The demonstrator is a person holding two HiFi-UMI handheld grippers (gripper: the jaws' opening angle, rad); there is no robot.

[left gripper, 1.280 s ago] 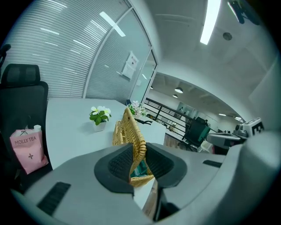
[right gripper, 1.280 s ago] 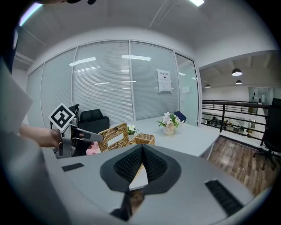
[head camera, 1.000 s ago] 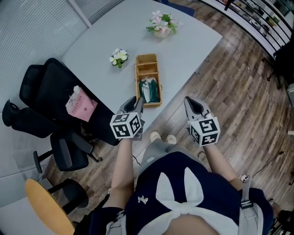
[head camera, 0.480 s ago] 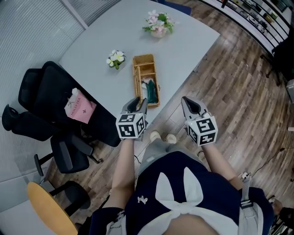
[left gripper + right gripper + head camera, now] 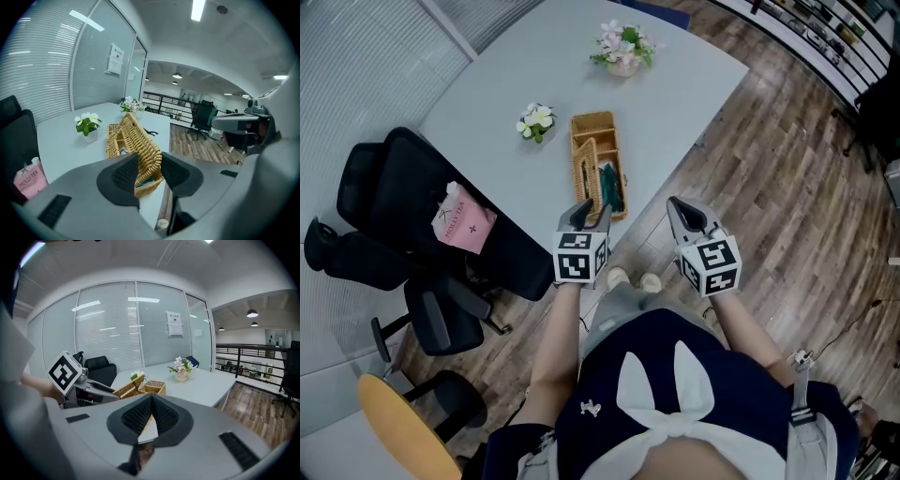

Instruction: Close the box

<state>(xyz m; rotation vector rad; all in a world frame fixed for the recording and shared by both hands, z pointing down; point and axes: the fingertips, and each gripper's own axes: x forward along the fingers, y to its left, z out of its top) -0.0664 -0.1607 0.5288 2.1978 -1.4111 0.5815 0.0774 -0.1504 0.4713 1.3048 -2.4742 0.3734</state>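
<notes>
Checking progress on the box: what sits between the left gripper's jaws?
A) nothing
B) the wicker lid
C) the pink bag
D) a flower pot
B: the left gripper has the wicker lid standing tilted between its jaws, which have just been opening.

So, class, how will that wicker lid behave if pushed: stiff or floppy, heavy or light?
The lid looks stiff: it keeps a flat shape while tilted over the box. Its open weave suggests it is light. The left tool has just been opening its jaws with the lid's edge between them, so a nudge would probably swing it down.
</notes>
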